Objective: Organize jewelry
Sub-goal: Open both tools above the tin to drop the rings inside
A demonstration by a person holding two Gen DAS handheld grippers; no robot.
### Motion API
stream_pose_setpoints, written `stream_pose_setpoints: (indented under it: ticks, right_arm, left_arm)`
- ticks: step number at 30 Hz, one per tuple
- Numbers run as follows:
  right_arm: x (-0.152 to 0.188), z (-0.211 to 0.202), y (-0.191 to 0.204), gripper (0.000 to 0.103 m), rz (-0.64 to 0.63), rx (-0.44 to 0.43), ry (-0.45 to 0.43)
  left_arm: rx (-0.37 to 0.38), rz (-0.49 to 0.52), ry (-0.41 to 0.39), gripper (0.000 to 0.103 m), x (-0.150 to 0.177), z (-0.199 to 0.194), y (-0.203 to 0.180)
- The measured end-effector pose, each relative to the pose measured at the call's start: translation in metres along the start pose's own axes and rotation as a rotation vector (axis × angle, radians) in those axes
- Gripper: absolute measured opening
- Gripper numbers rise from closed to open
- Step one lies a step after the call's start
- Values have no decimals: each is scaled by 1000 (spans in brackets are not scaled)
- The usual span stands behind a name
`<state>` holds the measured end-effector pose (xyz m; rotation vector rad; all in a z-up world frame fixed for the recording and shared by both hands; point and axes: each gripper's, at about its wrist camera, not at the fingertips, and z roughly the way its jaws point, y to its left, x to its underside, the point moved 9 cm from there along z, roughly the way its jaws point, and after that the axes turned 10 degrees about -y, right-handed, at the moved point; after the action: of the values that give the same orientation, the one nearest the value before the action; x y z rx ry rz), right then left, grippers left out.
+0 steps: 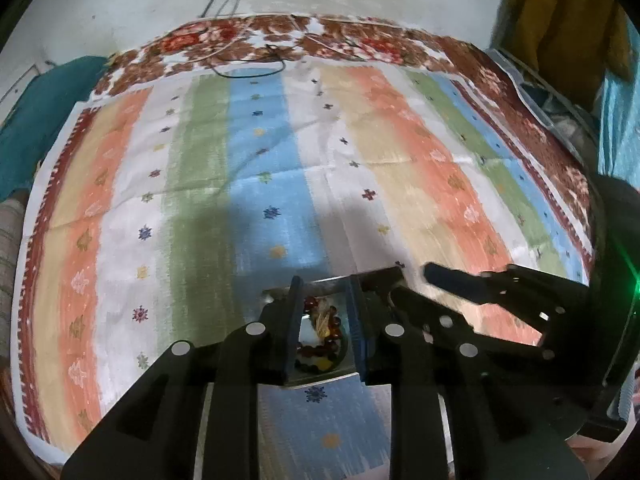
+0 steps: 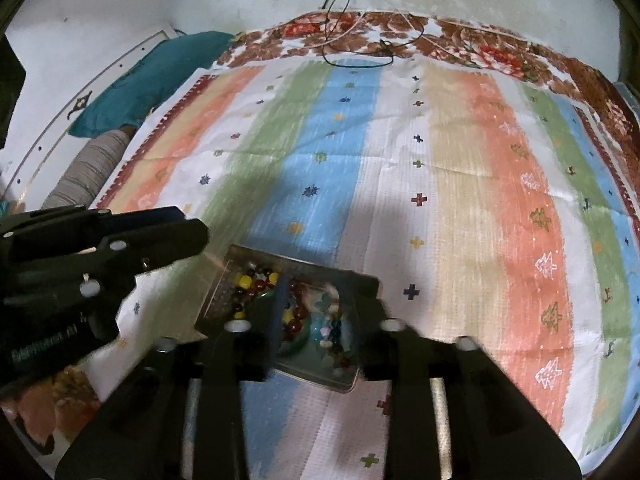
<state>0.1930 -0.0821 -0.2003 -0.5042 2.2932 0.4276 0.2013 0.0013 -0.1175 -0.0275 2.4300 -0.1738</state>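
A shallow metal tray (image 2: 362,278) full of coloured bead jewelry (image 2: 294,314) lies on the striped cloth. My right gripper (image 2: 316,320) hangs just over the tray, jaws apart, with nothing between them that I can make out. My left gripper (image 1: 322,320) also hovers over the tray (image 1: 324,282), jaws apart around the beads (image 1: 322,338) below; whether it touches them I cannot tell. Each gripper shows in the other's view: the left one (image 2: 192,236) at the tray's left, the right one (image 1: 432,270) at its right.
The striped cloth (image 2: 460,184) covers a bed with a floral sheet (image 1: 240,40) at the far edge. Thin cables (image 2: 360,52) lie at the far edge. A teal pillow (image 2: 148,80) and a striped bolster (image 2: 88,176) lie at the left.
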Motion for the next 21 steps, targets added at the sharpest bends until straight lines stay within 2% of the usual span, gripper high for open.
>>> stream_pose_setpoints:
  ticks: [6,10,12,21]
  right_arm:
    - [2,-9,-6,45,-11,43,-17]
    - [2,-22,-7,54,-21,56,-45]
    - [5,-29,-8,57,-24,62,-51]
    - [17,-49,-7,71,-47,65,-75]
  left_arm:
    - [-5,-21,1,29,7,-7,10]
    - [-2,-5,3,34,14,-15,7]
    - [-4,4,7,44,18,-18,5]
    - [-19,64,-19,71,36,-38,-8]
